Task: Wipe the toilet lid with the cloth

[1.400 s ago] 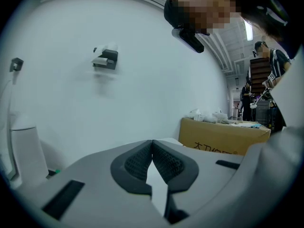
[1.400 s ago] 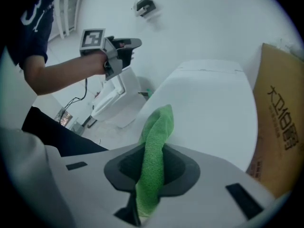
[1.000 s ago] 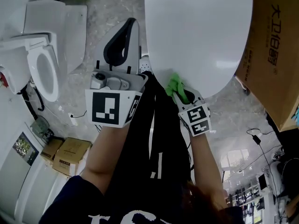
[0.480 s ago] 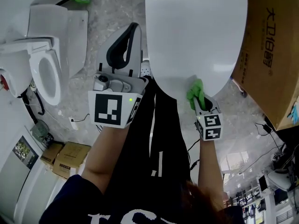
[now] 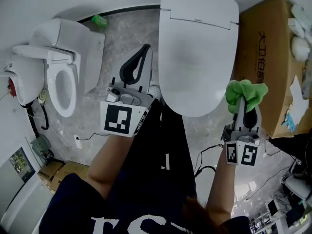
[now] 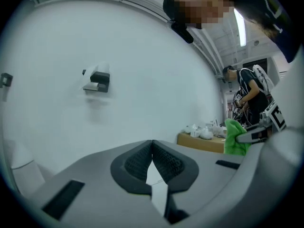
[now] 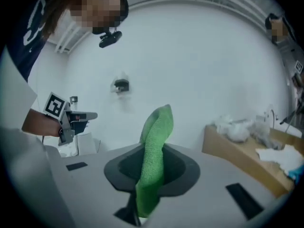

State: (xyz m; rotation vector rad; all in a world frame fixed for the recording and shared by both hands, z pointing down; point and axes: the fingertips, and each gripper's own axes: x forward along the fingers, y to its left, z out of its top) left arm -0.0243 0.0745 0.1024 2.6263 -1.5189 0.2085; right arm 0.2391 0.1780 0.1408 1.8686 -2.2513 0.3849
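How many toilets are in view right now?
2. The closed-lid toilet stands straight ahead at the centre of the head view; an open-seat toilet sits to its left. The white shape at the far left is unclear.

glossy white toilet lid; knitted green cloth (rough weave); matt grey plastic right gripper; brown cardboard box.

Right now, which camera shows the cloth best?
The right gripper view: the green cloth sits large, pinched in the right tongs. The head view shows it smaller, off the toilet lid; the left gripper view, a small patch.
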